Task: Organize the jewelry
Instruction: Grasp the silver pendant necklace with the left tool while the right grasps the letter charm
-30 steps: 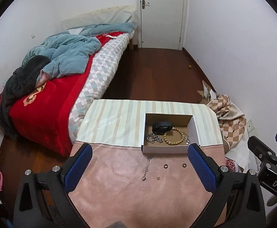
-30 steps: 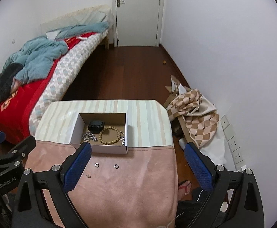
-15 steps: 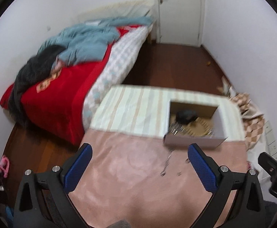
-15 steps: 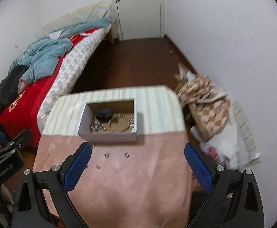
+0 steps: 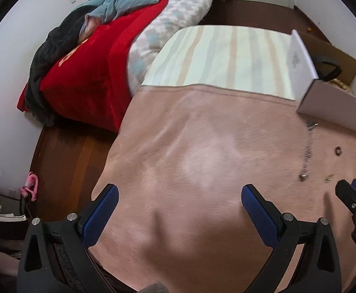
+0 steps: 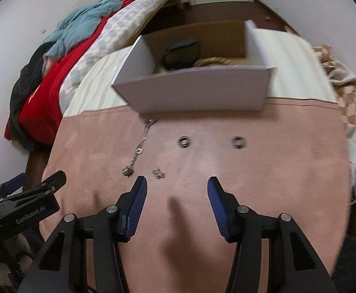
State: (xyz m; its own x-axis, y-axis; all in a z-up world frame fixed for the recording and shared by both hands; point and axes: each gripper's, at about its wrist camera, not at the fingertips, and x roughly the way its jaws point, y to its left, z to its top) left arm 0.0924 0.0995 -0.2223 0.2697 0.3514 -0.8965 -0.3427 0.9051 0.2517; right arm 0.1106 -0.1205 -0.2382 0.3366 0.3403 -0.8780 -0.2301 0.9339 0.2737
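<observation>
The right gripper (image 6: 175, 183) sits low over the pink cloth (image 6: 275, 171) with its jaws parted about halfway; they've just been closing in, and nothing is between them, only bare fabric. Just ahead of its left fingertip lies a tiny stud-like piece (image 6: 159, 172), and a bit further left the end of the thin chain (image 6: 139, 150), which trails away toward the box; ahead and slightly right are two small dark rings (image 6: 184, 141), (image 6: 239, 142), well apart from each other. Beyond all that stands the white cardboard box (image 6: 192, 92), already holding a black item (image 6: 181, 53) and a beaded bracelet (image 6: 214, 61).

The left gripper (image 5: 178, 200) hangs spread wide and empty over plain cloth, with the loose pieces off to its right; it looks like it's just along for the ride.

Probably the step is picking up one small piece for the box; for tiny flat stuff on soft cloth, it'd pay to centre the jaws over a single item, come nearly straight down, and let the tips press into the fabric slightly before closing; the stud is nearest, but the rings look easier to pinch; grabbing the chain near its middle risks a tangle.
</observation>
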